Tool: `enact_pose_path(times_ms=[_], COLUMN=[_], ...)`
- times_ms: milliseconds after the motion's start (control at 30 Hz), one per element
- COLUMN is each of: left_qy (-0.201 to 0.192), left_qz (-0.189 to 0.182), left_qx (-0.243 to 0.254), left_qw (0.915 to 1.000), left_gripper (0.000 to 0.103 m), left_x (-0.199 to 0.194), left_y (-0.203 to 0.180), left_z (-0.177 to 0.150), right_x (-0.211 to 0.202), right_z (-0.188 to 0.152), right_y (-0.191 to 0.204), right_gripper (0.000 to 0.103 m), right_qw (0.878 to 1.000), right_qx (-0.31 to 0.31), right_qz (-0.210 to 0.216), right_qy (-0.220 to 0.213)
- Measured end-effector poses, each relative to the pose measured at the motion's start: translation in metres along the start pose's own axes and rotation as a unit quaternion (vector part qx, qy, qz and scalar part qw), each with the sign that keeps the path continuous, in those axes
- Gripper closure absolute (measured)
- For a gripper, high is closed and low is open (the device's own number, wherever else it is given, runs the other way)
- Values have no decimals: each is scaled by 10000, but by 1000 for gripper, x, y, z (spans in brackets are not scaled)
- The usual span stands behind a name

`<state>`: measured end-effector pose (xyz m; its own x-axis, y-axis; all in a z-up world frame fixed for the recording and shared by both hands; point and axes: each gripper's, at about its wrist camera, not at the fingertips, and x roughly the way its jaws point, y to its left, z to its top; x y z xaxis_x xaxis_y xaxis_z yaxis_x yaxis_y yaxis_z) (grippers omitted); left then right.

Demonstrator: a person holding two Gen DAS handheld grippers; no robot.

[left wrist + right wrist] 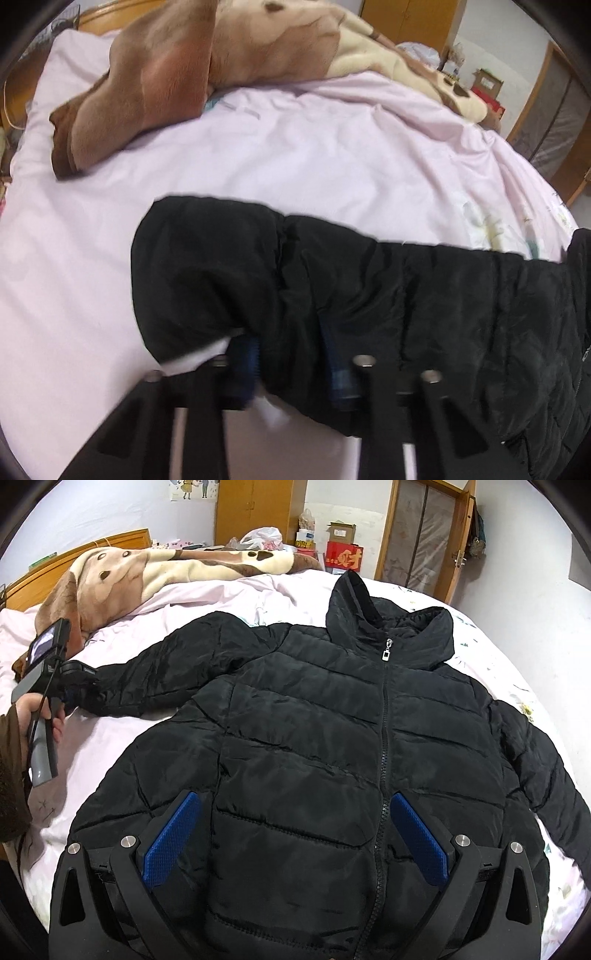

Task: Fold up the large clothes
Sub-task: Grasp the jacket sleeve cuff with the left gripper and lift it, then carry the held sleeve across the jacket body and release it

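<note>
A brown-and-cream plush blanket (155, 572) is heaped at the far left of the pink bedsheet (295, 155). Only the right wrist view shows the whole black quilted hooded jacket (332, 738), front up, beneath the spread right gripper (293, 836). The left gripper (291, 354) pinches its left sleeve cuff (207, 273).

Bare sheet (295, 155) ahead; blanket (147, 92) perhaps blocking beyond

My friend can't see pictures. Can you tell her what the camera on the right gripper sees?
A black puffer jacket lies zipped and face up on a pink bedsheet, with the right gripper open above its hem, blue fingers spread wide. At far left, the left gripper is closed on the cuff of one sleeve. A brown blanket is bunched behind.
</note>
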<state>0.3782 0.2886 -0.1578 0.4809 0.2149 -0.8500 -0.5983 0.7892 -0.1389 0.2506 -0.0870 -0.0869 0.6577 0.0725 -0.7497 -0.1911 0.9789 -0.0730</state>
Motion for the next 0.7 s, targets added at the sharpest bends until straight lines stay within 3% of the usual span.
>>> enact_pose_path(times_ms=[67, 300, 467, 700], left_qy=[-162, -942, -1495, -1709], left_qz=[-93, -554, -1019, -1692], left_qx=[56, 751, 1326, 1845], left_qw=[9998, 9912, 9745, 9529], left_gripper=[84, 85, 85, 85], left_x=[-12, -78, -128, -170], left_y=[-3, -39, -80, -151], left_z=[2, 0, -2, -15], right_x=[-1, -14, -29, -45], right_z=[1, 10, 18, 23], right_y=[0, -2, -10, -39], right_gripper=[1, 1, 1, 1], right_qw=[10000, 9998, 9991, 9971], right_qx=[40, 82, 168, 462], right_qz=[81, 69, 31, -104], right_qy=[20, -169, -397, -588])
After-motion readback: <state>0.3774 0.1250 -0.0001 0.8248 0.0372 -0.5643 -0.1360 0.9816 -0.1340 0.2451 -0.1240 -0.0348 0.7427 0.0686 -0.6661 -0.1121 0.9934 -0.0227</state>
